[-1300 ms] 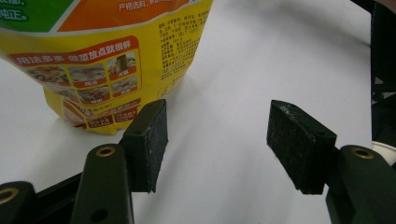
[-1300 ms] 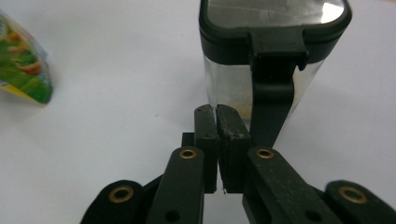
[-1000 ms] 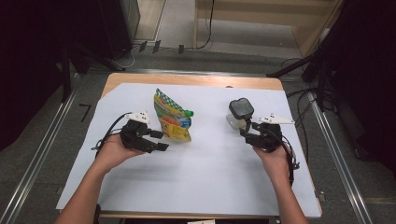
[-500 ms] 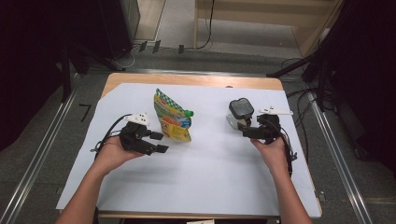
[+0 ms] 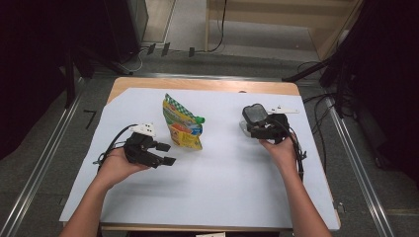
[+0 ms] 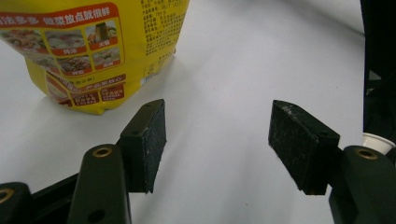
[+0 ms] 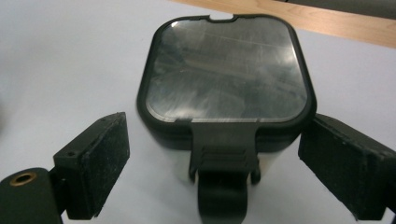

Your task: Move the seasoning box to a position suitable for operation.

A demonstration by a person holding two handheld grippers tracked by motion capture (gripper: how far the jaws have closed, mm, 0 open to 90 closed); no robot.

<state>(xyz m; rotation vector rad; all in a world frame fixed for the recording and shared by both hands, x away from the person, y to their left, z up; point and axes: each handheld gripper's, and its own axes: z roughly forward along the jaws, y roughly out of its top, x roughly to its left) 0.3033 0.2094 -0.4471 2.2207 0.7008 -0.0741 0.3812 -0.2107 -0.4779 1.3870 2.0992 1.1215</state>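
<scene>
The lidded container point(image 5: 255, 118) stands near the far right of the white sheet point(image 5: 222, 182), and my right gripper point(image 5: 258, 129) has come up to its near side, jaws just opened wide. In the right gripper view the container point(image 7: 226, 70) sits between my pads point(image 7: 105, 154) with a gap on either side, nothing pressing, its dark latch tab point(image 7: 223, 154) hanging toward me. My left gripper point(image 5: 165, 154) hovers with jaws well apart on nothing, just short of the yellow pouch point(image 5: 182, 123), which stands upright mid-table with a green cap on its side. The left gripper view reads the pouch's printed panel point(image 6: 88, 46) (food photos, red bands) and catches a small white cap point(image 6: 378, 142) at its right edge. The wooden table edge point(image 5: 207, 85) borders the sheet; beyond lie grey floor, cables and metal rails point(image 5: 42, 163).
</scene>
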